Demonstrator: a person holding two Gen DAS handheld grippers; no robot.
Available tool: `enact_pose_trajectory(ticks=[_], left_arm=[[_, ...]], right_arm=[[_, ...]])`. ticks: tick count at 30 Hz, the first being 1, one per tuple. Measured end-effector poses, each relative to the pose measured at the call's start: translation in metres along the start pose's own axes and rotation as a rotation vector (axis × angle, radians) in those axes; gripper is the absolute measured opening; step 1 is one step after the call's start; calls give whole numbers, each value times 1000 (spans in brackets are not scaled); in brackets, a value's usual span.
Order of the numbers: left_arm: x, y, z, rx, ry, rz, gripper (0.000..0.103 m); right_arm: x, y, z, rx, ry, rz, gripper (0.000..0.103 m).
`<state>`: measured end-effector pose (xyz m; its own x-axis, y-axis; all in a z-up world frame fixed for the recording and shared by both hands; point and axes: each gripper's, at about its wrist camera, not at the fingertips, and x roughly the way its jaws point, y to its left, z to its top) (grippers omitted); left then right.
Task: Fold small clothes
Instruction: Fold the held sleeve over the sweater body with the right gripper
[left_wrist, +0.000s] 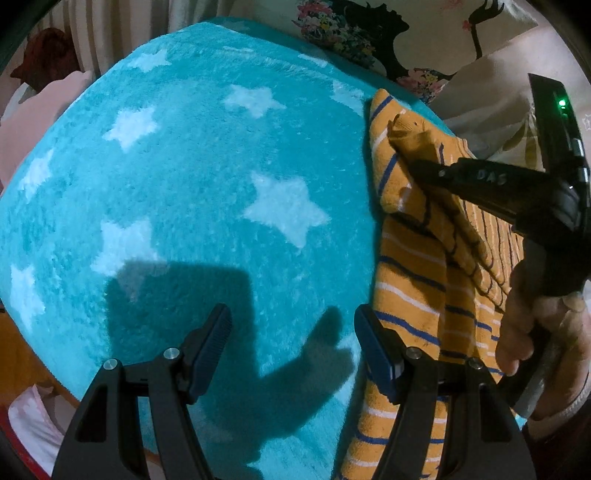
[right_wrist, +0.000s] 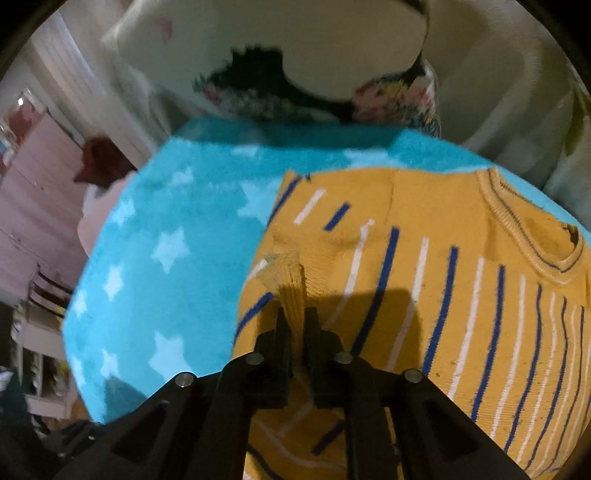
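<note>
A small yellow sweater (right_wrist: 443, 258) with blue and white stripes lies on a turquoise star-patterned blanket (right_wrist: 155, 236). My right gripper (right_wrist: 297, 317) is shut on the sweater's sleeve cuff (right_wrist: 290, 273), holding it over the sweater's body. In the left wrist view the sweater (left_wrist: 410, 280) lies at the right, with the right gripper (left_wrist: 417, 166) reaching over it. My left gripper (left_wrist: 291, 332) is open and empty above the blanket (left_wrist: 207, 177), its right finger beside the sweater's left edge.
A floral pillow (left_wrist: 354, 33) lies beyond the blanket's far edge; it also shows in the right wrist view (right_wrist: 317, 66). Pink fabric (left_wrist: 33, 122) lies off the blanket's left edge. A pink cabinet (right_wrist: 33, 192) stands at the far left.
</note>
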<state>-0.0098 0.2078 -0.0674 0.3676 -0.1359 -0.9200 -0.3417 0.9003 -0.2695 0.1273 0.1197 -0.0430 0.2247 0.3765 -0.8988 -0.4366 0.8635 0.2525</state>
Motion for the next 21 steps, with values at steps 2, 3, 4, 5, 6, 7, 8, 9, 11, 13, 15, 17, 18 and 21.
enact_pose_trajectory(ticks=[2, 3, 4, 5, 6, 7, 8, 9, 11, 13, 15, 17, 18, 21], left_arm=[[0, -1, 1, 4, -1, 7, 68], [1, -2, 1, 6, 0, 9, 68], [1, -3, 1, 6, 2, 10, 68], [0, -4, 1, 5, 3, 9, 68], [0, -6, 0, 7, 4, 9, 68], [0, -8, 0, 10, 4, 10, 68], [-1, -11, -1, 14, 4, 12, 68], [-1, -13, -2, 17, 5, 13, 68], [-3, -17, -5, 22, 6, 12, 68], [-5, -24, -8, 26, 6, 15, 68], [-7, -29, -12, 28, 5, 17, 68], [-11, -34, -16, 28, 4, 20, 68], [-12, -36, -18, 26, 4, 21, 68], [-16, -46, -26, 21, 6, 23, 68]], right_arm=[[0, 0, 0, 2, 0, -5, 13], [-3, 1, -1, -3, -4, -3, 17], [-5, 2, -1, -13, -8, -7, 18], [-7, 4, -1, -26, -12, -17, 21], [-10, 6, -2, -46, -15, -32, 21], [-12, 8, -4, -63, -19, -43, 22], [-14, 11, -5, -80, -22, -54, 22], [-17, 12, -7, -89, -23, -56, 23], [-19, 17, -11, -110, -21, -53, 24], [-22, 22, -17, -134, -17, -44, 31], [-24, 25, -23, -146, -13, -30, 35], [-27, 25, -27, -144, -10, -24, 35], [-30, 23, -30, -139, -8, -15, 35], [-37, 16, -38, -121, -3, -19, 38]])
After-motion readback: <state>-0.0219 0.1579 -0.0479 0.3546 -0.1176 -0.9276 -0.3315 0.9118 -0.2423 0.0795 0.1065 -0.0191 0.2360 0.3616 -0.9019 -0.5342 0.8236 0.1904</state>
